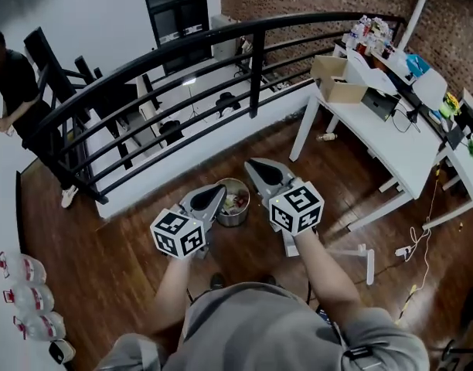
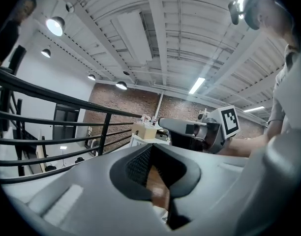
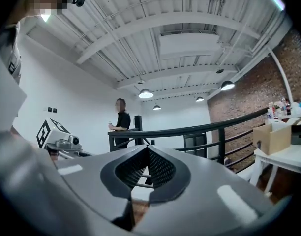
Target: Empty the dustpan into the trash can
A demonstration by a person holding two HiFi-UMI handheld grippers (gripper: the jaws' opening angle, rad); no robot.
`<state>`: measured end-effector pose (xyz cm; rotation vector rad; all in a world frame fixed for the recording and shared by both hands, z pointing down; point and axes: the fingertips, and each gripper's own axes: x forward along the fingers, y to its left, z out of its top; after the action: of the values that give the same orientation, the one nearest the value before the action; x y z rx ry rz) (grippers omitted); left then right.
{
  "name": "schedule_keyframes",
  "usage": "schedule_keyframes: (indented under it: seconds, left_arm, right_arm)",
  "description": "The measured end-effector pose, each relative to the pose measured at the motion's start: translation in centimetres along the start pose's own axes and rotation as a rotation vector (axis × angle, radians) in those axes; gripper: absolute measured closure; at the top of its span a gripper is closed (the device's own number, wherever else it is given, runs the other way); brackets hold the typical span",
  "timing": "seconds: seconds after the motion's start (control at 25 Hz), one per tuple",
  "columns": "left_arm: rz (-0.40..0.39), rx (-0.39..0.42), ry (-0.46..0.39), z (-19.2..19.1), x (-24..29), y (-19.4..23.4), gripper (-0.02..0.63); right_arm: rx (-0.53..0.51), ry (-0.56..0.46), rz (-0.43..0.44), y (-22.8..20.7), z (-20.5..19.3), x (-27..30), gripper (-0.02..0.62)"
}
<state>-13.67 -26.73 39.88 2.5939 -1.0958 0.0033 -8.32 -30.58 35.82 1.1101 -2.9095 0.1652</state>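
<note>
The trash can [image 1: 233, 202], a small metal bucket with rubbish in it, stands on the wooden floor below and between my two grippers. No dustpan shows in any view. My left gripper [image 1: 219, 189] is raised in front of me, shut, with nothing between its jaws [image 2: 151, 146]. My right gripper [image 1: 253, 164] is held a little higher and further forward, also shut and empty [image 3: 147, 147]. Both point out level toward the railing. The left gripper view shows the right gripper [image 2: 190, 129] beside it. The left gripper's marker cube [image 3: 49, 132] appears in the right gripper view.
A black metal railing [image 1: 256, 60] curves across behind the trash can. White desks [image 1: 391, 149] with a cardboard box [image 1: 337, 79] stand at the right, with cables and a power strip [image 1: 406, 250] on the floor. A person [image 1: 16, 91] stands at far left. Water bottles [image 1: 24, 300] lie at bottom left.
</note>
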Motion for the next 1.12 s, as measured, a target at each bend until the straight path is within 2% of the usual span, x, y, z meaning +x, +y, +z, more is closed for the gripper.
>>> schedule_keyframes:
  seconds: [0.36, 1.12]
  left_arm:
    - [0.018, -0.017, 0.009, -0.5, -0.2, 0.9, 0.601]
    - [-0.057, 0.017, 0.013, 0.5, 2.3, -0.4, 0.601]
  right_arm:
    - [0.0, -0.033, 0.011, 1.0, 1.4, 0.6, 0.595]
    - [0.009, -0.069, -0.061, -1.4, 2.9, -1.6, 0.595]
